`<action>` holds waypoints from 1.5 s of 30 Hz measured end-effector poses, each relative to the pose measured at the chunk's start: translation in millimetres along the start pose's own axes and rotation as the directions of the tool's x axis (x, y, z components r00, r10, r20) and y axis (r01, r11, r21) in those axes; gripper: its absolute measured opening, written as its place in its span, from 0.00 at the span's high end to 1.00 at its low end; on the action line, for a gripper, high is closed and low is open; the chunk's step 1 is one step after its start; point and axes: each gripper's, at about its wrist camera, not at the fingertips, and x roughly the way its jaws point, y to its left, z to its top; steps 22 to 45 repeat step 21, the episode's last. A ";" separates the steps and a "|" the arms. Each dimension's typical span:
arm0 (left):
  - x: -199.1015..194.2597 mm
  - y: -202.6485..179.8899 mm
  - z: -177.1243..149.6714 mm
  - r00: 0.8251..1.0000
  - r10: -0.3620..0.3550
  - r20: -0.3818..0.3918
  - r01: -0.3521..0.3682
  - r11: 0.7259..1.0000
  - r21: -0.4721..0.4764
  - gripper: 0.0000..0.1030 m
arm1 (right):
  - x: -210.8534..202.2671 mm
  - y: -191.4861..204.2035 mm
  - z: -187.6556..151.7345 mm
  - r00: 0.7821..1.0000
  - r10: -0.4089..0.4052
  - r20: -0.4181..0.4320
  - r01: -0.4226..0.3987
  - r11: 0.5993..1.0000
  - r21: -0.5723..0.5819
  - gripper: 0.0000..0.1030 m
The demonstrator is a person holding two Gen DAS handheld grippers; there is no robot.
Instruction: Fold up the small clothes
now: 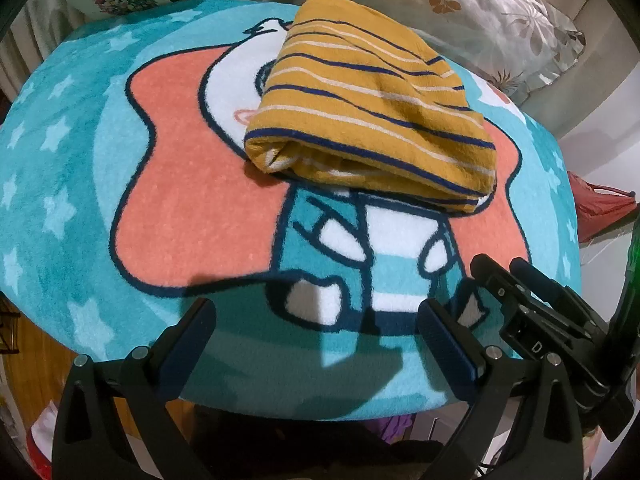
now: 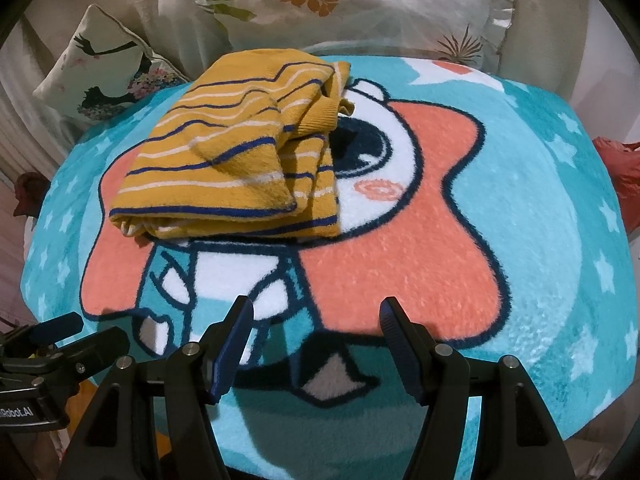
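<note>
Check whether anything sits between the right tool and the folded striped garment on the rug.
Nothing visible does. The right tool hangs open above the cartoon rug, and only bare rug lies between it and the mustard striped garment. The left tool, also open, is off to the side, not in that path.

Your striped garment (image 2: 224, 160) looks like soft, matt knitted cloth. The rug (image 2: 520, 240) under it is fuzzy pile; your gripper fingers (image 2: 234, 344) are matt black plastic.
</note>
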 end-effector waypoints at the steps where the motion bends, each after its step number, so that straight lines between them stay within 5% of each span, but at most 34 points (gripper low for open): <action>1: -0.4 0.4 0.1 1.000 -0.001 0.000 0.001 1.000 0.002 0.02 | 0.3 0.6 0.1 1.000 0.000 0.000 0.000 1.000 -0.001 0.32; 15: -0.9 9.5 5.0 0.999 -0.051 0.003 0.051 0.998 -0.048 0.02 | -1.6 6.1 0.2 1.000 0.014 0.011 -0.014 0.999 -0.031 0.31; 45: -4.0 26.1 15.7 0.999 -0.027 0.027 0.030 0.995 -0.095 0.02 | -4.3 -6.4 7.2 1.000 0.007 0.027 -0.006 1.000 -0.012 0.31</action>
